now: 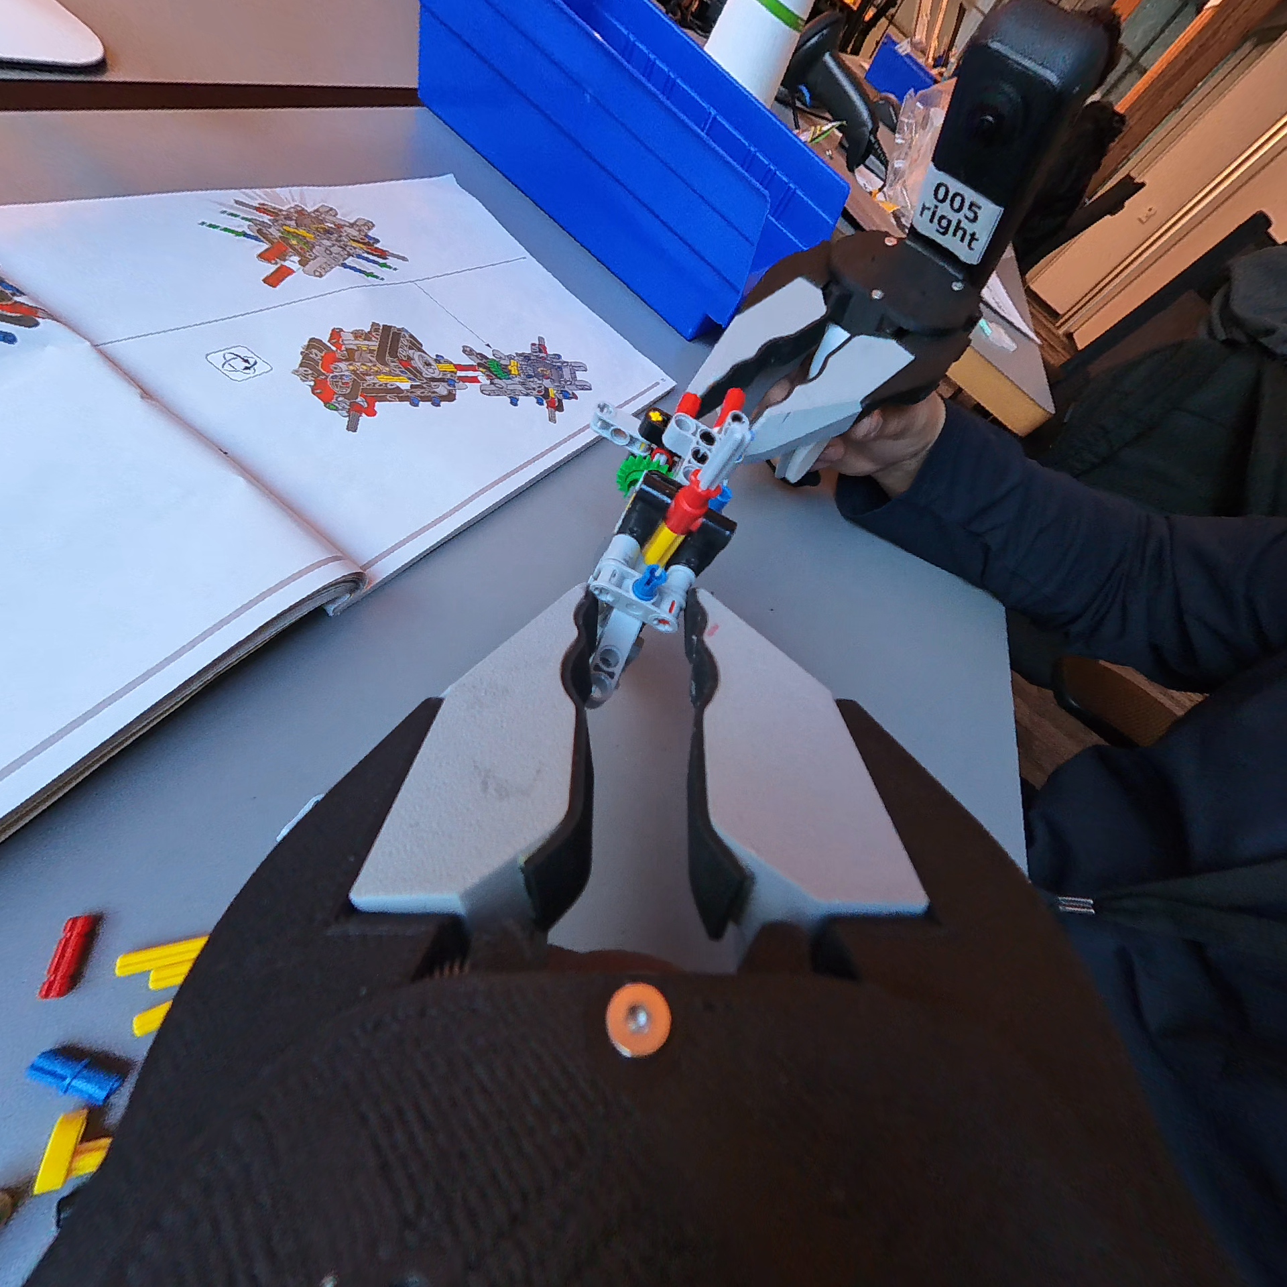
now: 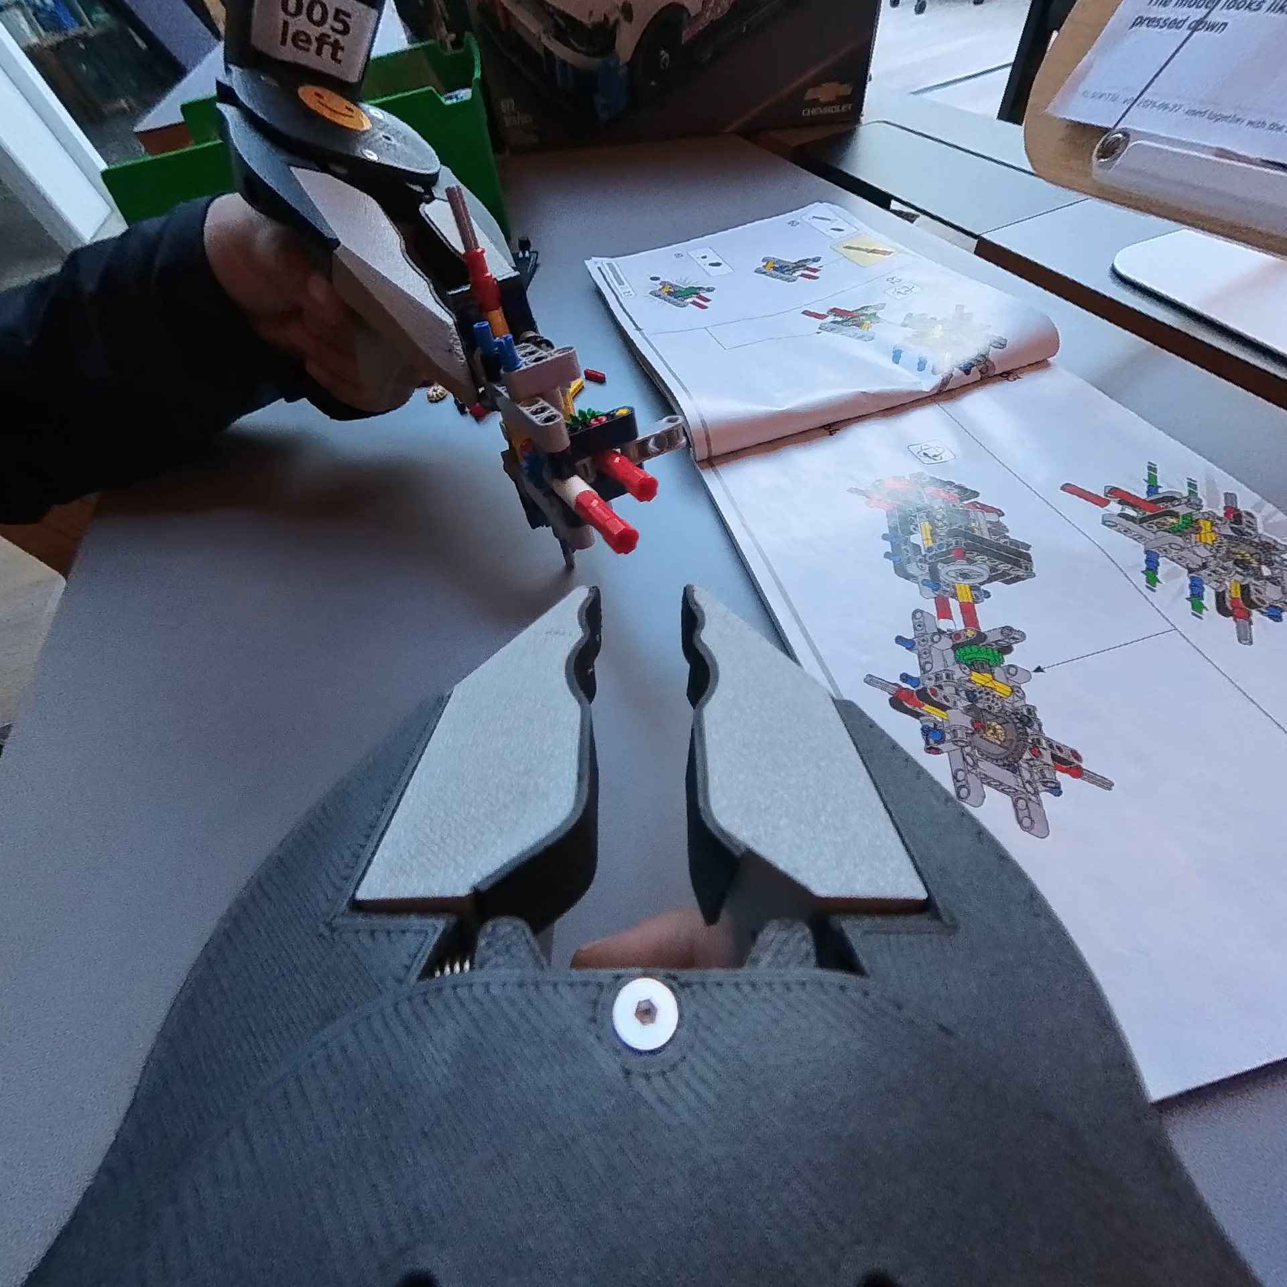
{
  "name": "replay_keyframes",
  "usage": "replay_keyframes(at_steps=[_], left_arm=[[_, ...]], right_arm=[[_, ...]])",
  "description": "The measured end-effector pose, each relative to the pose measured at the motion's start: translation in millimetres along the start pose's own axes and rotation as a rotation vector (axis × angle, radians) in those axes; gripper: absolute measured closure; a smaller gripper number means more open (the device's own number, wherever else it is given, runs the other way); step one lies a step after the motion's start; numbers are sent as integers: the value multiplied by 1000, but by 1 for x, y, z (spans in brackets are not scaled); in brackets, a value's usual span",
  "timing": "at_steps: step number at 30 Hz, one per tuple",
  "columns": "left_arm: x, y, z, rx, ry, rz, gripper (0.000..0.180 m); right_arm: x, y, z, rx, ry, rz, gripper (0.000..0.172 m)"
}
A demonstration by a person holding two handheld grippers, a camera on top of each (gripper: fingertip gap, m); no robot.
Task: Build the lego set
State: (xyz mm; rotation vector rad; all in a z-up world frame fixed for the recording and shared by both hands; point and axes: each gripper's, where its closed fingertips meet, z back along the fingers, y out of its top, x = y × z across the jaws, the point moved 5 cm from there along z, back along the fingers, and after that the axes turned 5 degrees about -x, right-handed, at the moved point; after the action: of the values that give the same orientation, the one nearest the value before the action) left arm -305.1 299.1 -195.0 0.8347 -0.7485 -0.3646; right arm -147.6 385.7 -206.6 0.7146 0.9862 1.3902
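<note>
L gripper [image 1: 637, 613]: jaws narrowed on a brick-built assembly [image 1: 665, 515]; its grey beam end sits between the pads, tight to the L-side pad; contact at the other pad can't be confirmed in own view. R wrist view shows the same unit [image 2: 480, 376] carrying the assembly clear of the table.
R gripper [image 2: 641, 613]: jaws parted, nothing between the pads, grey table [image 2: 278, 661] visible through the gap. Tips low, pointing at the assembly, just short of it.
Assembly detail: grey beams, black frame, yellow axle, blue pin, green gear [image 1: 634, 473]; two red-tipped axles [image 2: 613, 501] project toward R gripper. In L wrist view those red tips lie right at the far gripper's [image 1: 745, 418] fingertips; touching or not, can't tell.
Hands: person's hand [image 1: 884, 446] in dark sleeve grips R unit; other hand [image 2: 278, 306] grips L unit.
Loose parts, near L unit: red pin [image 1: 66, 954], yellow axles [image 1: 160, 961], blue connector [image 1: 73, 1072] on table.
Booklet [image 1: 244, 432]: open, flat on table beside both grippers, pages w/ coloured build diagrams.
Mid-far: blue bin [image 1: 627, 174] beyond booklet; green bin [image 2: 432, 104] behind L unit.
Far: dark printed box [image 2: 682, 63] at table's back edge; white cylinder [image 1: 755, 42] behind blue bin.
</note>
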Motion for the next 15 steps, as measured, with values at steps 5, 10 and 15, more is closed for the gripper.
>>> replay_keyframes(at_steps=[5, 10, 15], left_arm=[[0, 0, 0, 1, 0, 1, 158], [-1, 0, 0, 1, -1, 3, 158], [-2, -1, 1, 4, -3, 12, 158]], right_arm=[[0, -2, -3, -13, 1, 1, 152], [1, -5, -4, -27, -1, -1, 152], [1, -10, -7, -53, 4, -2, 152]])
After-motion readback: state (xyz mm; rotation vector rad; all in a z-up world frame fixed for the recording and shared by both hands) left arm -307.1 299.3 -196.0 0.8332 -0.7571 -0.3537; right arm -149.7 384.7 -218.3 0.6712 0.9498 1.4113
